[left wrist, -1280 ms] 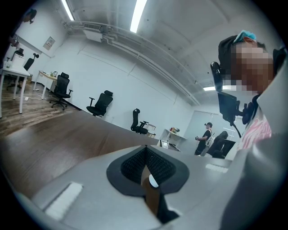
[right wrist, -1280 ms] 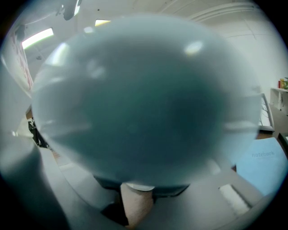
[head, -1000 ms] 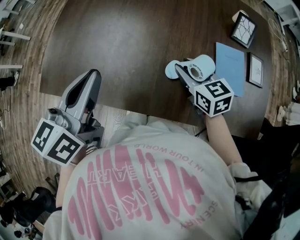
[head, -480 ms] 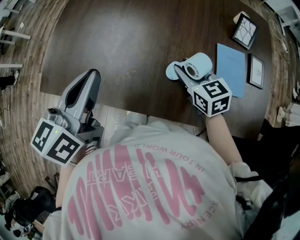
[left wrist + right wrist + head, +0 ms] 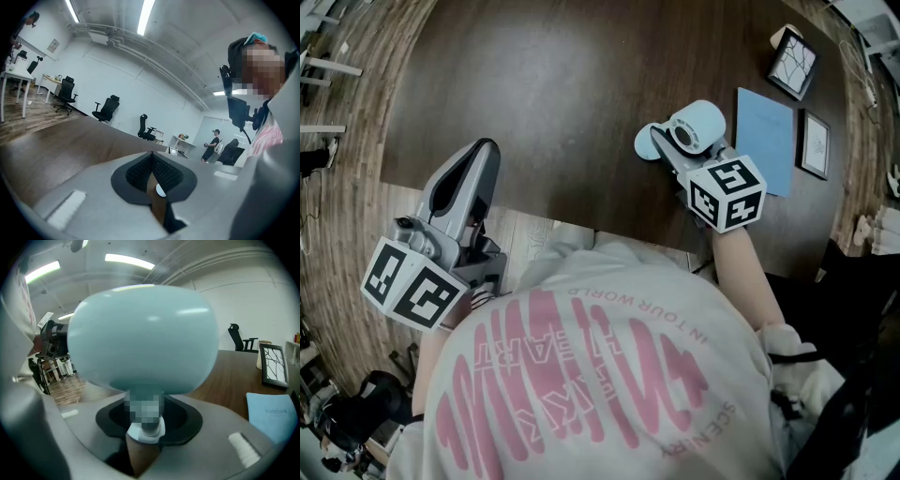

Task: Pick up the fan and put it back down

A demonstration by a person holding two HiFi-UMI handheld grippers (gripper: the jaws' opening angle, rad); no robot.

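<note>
Grips the pale blue fan (image 5: pixel 698 122) with the right gripper (image 5: pixel 670 155), pads pinching the narrow neck just under the rounded head. Holds it over the near right part of the dark wooden table (image 5: pixel 562 84), at 1 o'clock from the white shirt (image 5: pixel 581 375) with pink print. Cannot tell whether the foot of the fan touches the tabletop. Just beside the fan at 3 o'clock, lying flat: 1 blue notebook (image 5: pixel 764 131). Past the notebook, again at 3 o'clock, 1 small framed picture (image 5: pixel 814 141); at 1 o'clock of the fan, near the table's far edge, 1 more frame (image 5: pixel 792 59) bearing a branching line pattern. Holds the left gripper (image 5: pixel 480 159) well apart from the fan, at 9 o'clock of it, tips over the table's near edge and the rest above the plank floor (image 5: pixel 337 187). Fingers there pressed together, nothing between them, pointing toward 12 o'clock. Beyond those closed tips, in the left gripper view: black office chairs (image 5: pixel 105 108) along a white wall.
</note>
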